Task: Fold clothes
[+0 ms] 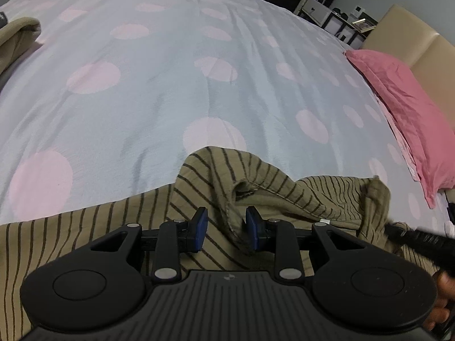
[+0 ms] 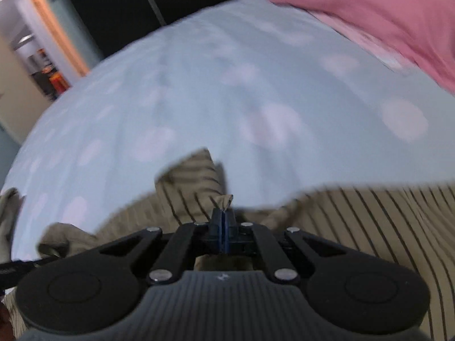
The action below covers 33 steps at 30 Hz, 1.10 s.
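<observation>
An olive garment with thin dark stripes (image 1: 85,227) lies crumpled on the near part of a bed. In the left wrist view my left gripper (image 1: 226,231) stands open, its blue pads on either side of a raised fold of the cloth. The right wrist view is blurred; there my right gripper (image 2: 224,223) is shut on a pinched edge of the striped garment (image 2: 369,221), and a small tip of cloth sticks out above the pads. The right gripper's dark body (image 1: 421,241) shows at the right edge of the left wrist view.
The bed is covered by a pale blue bedspread with pink dots (image 1: 170,85). A pink pillow (image 1: 403,108) lies along its right side by a beige headboard (image 1: 412,34). Another beige cloth (image 1: 17,37) lies at the far left. A hand (image 1: 440,307) shows at the lower right.
</observation>
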{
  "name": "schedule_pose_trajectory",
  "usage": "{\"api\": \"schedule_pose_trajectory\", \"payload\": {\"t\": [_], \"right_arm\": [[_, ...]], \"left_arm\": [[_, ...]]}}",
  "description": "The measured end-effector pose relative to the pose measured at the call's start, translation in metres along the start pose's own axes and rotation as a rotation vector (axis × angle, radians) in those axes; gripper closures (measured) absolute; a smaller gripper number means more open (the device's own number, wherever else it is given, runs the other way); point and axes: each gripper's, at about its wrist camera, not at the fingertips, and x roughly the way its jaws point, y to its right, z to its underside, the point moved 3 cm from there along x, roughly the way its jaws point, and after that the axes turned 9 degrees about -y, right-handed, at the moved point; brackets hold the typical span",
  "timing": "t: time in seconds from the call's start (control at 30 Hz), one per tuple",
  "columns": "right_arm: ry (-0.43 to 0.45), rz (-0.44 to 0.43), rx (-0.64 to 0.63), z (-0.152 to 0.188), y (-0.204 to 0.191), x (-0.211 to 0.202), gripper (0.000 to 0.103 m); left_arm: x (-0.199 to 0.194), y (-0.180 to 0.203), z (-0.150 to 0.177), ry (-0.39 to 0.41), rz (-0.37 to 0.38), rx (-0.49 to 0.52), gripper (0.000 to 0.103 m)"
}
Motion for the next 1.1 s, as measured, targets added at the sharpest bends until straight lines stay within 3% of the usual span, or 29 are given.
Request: {"api": "schedule_pose_trajectory", "payload": {"t": [0.07,0.3,0.37,0.4,0.43,0.47,0.6,0.63,0.67,0.73,0.77,0.83,1.0,1.1], "right_arm": [[-0.033,0.033,-0.028,0.007,0.003,0.002,0.1],[0.13,0.208,-0.251,0.014,-0.025,-0.034,0.097],[0.173,0.237,-0.314,0.015,-0.033,-0.043,0.087],[0.184,0.191,-0.342,0.011,-0.036,-0.045,0.075],[0.194,0.147,-0.369,0.007,-0.04,-0.046,0.048],[0.202,0.113,-0.401,0.003,-0.045,-0.047,0.039],[0.156,0.118,-0.544,-0.016,-0.064,-0.024,0.039],[0.123,0.119,-0.558,-0.021,-0.066,-0.015,0.041],[0.062,0.112,-0.552,-0.023,-0.064,-0.005,0.052],[-0.04,0.116,-0.546,-0.022,-0.062,0.007,0.097],[-0.037,0.116,-0.543,-0.021,-0.061,0.002,0.101],[-0.031,0.113,-0.527,-0.018,-0.056,-0.008,0.101],[-0.004,0.038,-0.311,-0.025,-0.012,-0.048,0.101],[-0.084,-0.014,-0.163,-0.019,0.026,-0.044,0.101]], "left_arm": [[0.0,0.002,0.001,0.001,-0.003,0.007,0.077],[-0.001,0.002,-0.001,-0.001,-0.009,0.007,0.077],[0.0,0.003,-0.001,-0.002,-0.005,0.006,0.077],[0.0,0.004,-0.001,-0.003,-0.004,0.009,0.077],[0.001,0.005,0.0,-0.004,-0.004,0.011,0.077],[0.001,0.005,0.0,-0.005,-0.003,0.013,0.077],[0.002,0.008,0.002,-0.016,-0.002,0.032,0.077],[0.001,0.009,0.002,-0.019,0.0,0.038,0.077],[0.002,0.01,0.002,-0.029,0.011,0.048,0.077],[0.002,0.011,0.002,-0.051,0.037,0.067,0.078],[0.002,0.009,0.002,-0.051,0.048,0.06,0.08],[0.002,0.005,0.002,-0.048,0.071,0.044,0.093],[0.002,-0.005,0.001,-0.041,0.128,0.004,0.096],[0.0,-0.005,0.001,-0.044,0.125,0.009,0.096]]}}
